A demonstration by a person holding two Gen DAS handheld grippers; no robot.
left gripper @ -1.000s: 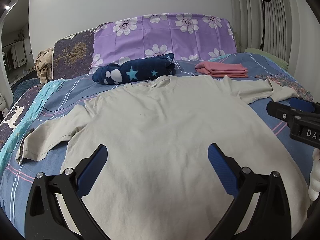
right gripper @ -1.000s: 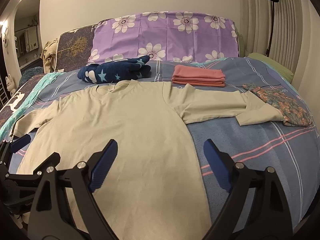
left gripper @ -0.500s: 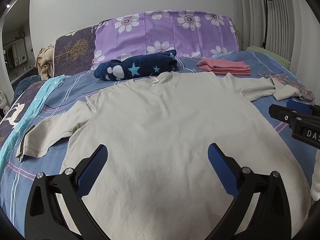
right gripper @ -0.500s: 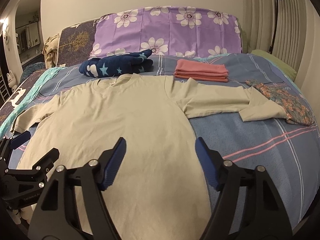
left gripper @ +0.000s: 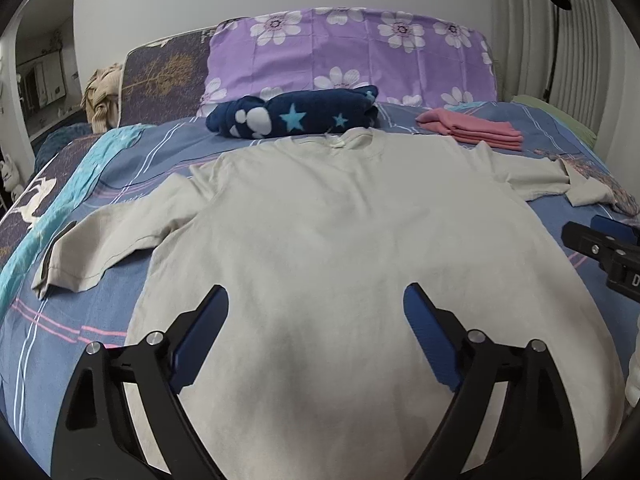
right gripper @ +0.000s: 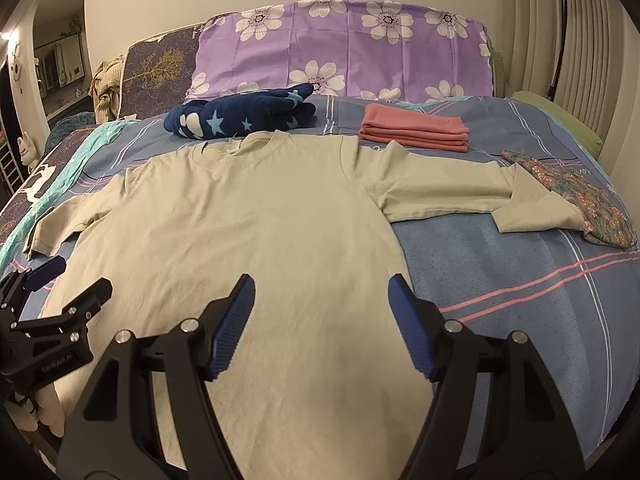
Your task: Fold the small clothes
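the beige long-sleeved shirt lies flat on the bed, sleeves out (ready for folding, i'd guess), beneath the left gripper, its spread jaws just narrowed, and the right gripper, its jaws just widened slightly, both empty.

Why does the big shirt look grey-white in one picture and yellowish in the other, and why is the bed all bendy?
Left wrist view: cool, whitish light, so the shirt looks pale grey, with a soft shadow between the open left gripper fingers. Right wrist view: warm yellow light tints the same shirt beige. Both views: the fisheye lens bulges the bed and darkens the corners.
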